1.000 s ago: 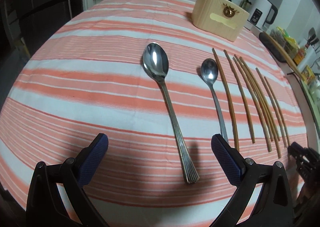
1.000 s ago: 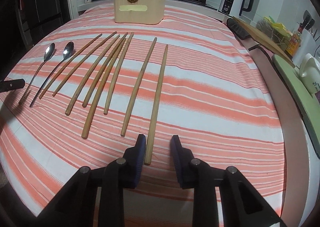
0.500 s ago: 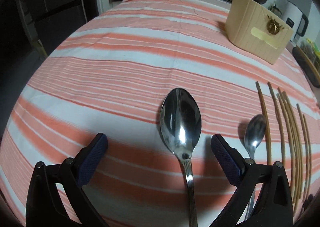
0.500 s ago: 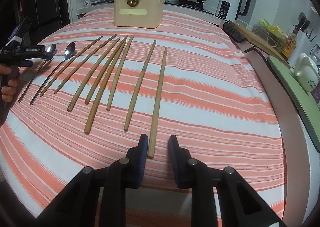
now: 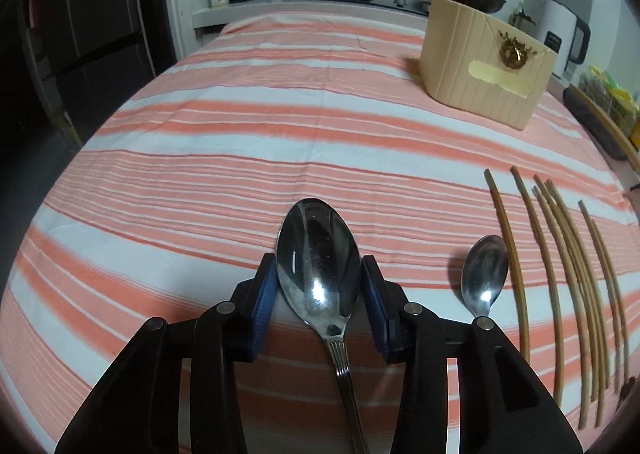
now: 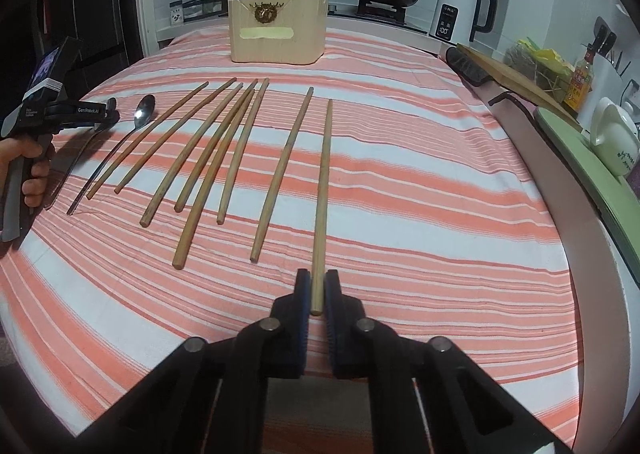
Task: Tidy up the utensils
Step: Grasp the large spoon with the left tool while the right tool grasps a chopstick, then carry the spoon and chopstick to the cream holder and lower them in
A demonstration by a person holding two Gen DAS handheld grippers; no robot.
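Observation:
In the left wrist view my left gripper [image 5: 320, 294] is shut on the bowl of a large steel spoon [image 5: 320, 274], its blue pads against both sides. A small spoon [image 5: 484, 274] lies to its right, then several wooden chopsticks [image 5: 556, 274]. In the right wrist view my right gripper [image 6: 317, 294] is shut on the near end of the rightmost chopstick [image 6: 323, 194], which rests on the striped cloth. The other chopsticks [image 6: 224, 150] and the small spoon [image 6: 142, 114] lie to the left. The left gripper [image 6: 80, 112] shows at the far left, held in a hand.
A beige wooden holder box [image 6: 278, 30] [image 5: 484, 66] stands at the back of the table. A kettle [image 6: 460, 10], pans, a cutting board [image 6: 516, 74] and a green tray [image 6: 592, 170] line the counter at the right edge.
My left gripper moved forward over the large spoon and closed on its bowl. My right gripper closed on the near end of the rightmost chopstick.

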